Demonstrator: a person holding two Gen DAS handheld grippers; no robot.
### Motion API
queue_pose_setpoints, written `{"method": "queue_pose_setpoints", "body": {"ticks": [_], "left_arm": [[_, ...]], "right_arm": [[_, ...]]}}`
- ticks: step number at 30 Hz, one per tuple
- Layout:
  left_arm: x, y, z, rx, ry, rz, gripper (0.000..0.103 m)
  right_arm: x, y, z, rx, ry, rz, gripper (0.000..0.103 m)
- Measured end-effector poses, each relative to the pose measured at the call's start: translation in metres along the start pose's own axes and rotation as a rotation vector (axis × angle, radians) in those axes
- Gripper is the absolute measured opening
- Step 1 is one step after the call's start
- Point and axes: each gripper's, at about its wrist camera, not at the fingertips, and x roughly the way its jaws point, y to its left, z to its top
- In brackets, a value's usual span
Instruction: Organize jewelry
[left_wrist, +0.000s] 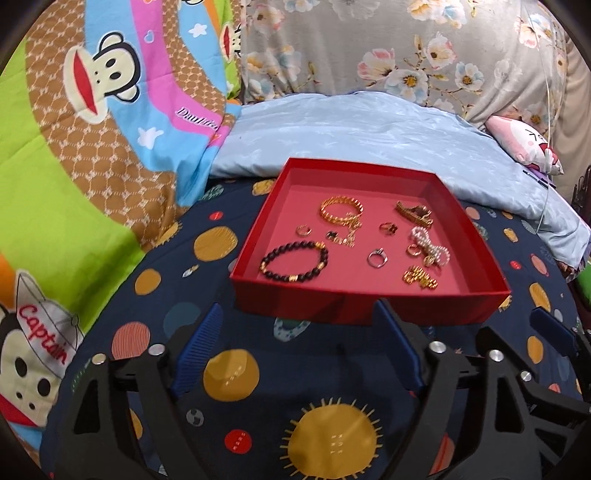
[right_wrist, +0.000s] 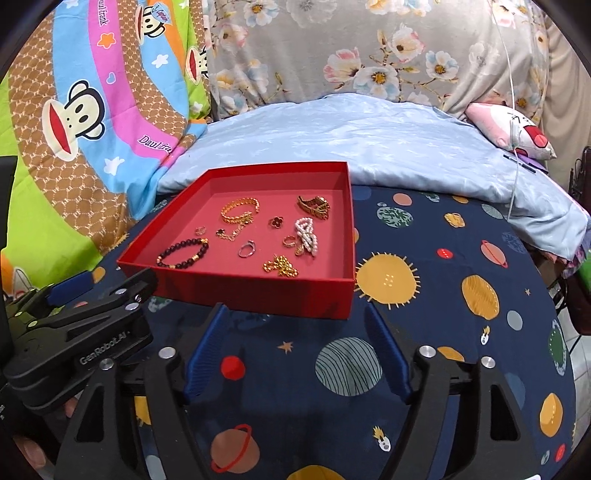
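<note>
Tray (left_wrist: 255, 291) sits on bedsheet (left_wrist: 229, 369), pillow (left_wrist: 351, 129) behind it. Inside: beaded bracelet (left_wrist: 294, 261) front left, chain bracelet (left_wrist: 340, 208) behind it, pearl piece (left_wrist: 430, 245) right.

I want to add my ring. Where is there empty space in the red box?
Bare floor runs along the back wall of the red cardboard box, behind the gold chain bracelet. Crowded on the right, around the white pearl strand.

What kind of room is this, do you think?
Probably a bedroom, on a bed: a space-print bedsheet under the red jewelry tray, a light blue quilt, and a floral pillow behind.
</note>
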Motion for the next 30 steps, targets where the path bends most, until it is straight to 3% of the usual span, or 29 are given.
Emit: {"method": "queue_pose_setpoints", "body": {"ticks": [9,18,22,30], "left_arm": [[0.014,-0.004,-0.019,0.022,-0.009,0.036,0.084],[0.026,-0.003,-0.022,-0.002,0.056,0.025,0.085],[0.021,0.001,-0.023,-0.018,0.032,0.019,0.085],[0.021,-0.002,-0.023,-0.011,0.034,0.047,0.085]], "right_arm": [[0.014,-0.003,-0.012,0.013,0.028,-0.031,0.076],[0.017,0.000,-0.014,0.007,0.044,-0.066,0.081],[0.013,-0.002,-0.014,0.016,0.027,-0.054,0.086],[0.016,-0.002,-0.014,0.018,0.037,-0.059,0.086]]}}
